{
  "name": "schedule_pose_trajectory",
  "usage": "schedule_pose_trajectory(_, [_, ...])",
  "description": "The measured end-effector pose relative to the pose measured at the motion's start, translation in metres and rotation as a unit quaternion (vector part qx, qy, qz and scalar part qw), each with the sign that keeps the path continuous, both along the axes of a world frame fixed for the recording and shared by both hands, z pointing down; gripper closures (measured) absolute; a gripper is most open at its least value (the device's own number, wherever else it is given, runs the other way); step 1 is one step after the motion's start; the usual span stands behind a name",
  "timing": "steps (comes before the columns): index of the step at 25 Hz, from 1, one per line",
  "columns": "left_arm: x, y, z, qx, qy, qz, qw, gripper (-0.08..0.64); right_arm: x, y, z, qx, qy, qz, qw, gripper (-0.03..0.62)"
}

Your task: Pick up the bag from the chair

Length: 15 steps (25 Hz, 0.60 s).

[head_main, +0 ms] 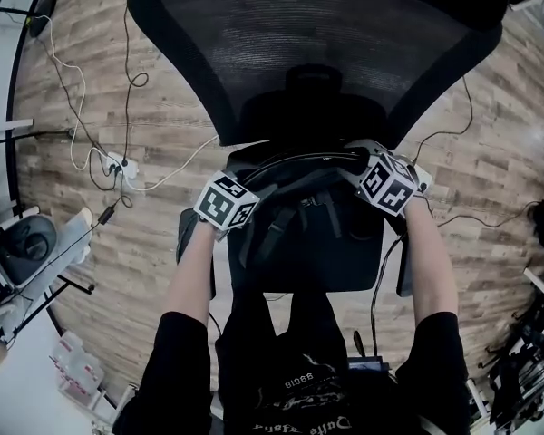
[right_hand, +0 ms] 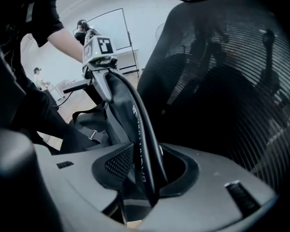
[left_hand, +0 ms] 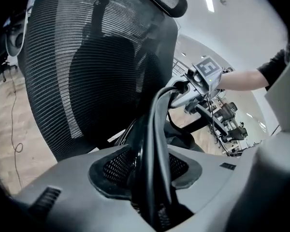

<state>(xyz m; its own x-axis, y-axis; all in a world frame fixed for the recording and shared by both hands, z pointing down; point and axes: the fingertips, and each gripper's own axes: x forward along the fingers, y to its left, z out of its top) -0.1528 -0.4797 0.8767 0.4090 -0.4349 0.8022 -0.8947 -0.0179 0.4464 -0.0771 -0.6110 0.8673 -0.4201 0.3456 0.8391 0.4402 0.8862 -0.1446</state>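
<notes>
**Both grippers on the strap, bag not up yet: watch for slip and snag**

Your left gripper [left_hand: 152,185] is clamped on the black strap [left_hand: 157,124], at 9 o'clock of the bag in the head view. Your right gripper [right_hand: 142,178] is clamped on the same strap, at 2 o'clock. The bag [head_main: 313,229] looks to rest on the seat [head_main: 364,265] of the chair [head_main: 208,71], dead centre.

- **Slip:** you hold only the thin strap. If you raise one side faster, it may slide through a jaw and tip the bag.
- **Snag:** loose webbing with a buckle [right_hand: 90,135] hangs off the bag and may catch the seat edge.
- **Bump:** the backrest [head_main: 317,53] sits close at 12 o'clock. Pull that way and you hit it, so lift toward 6.

The floor cables [head_main: 118,161] at 10 o'clock are well apart and no concern.
</notes>
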Motion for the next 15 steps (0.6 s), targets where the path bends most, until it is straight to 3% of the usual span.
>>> schedule_pose_trajectory(4, [0.0,0.003,0.0,0.002,-0.008,0.005,1.0,0.421,0.0,0.007,0.0,-0.006,0.005,0.002,1.0,0.546])
schedule_pose_trajectory(15, [0.005,0.009,-0.031,0.022,-0.022,-0.005,0.9995,0.476,0.01,0.02,-0.037,-0.018,-0.013,0.041,0.999,0.563])
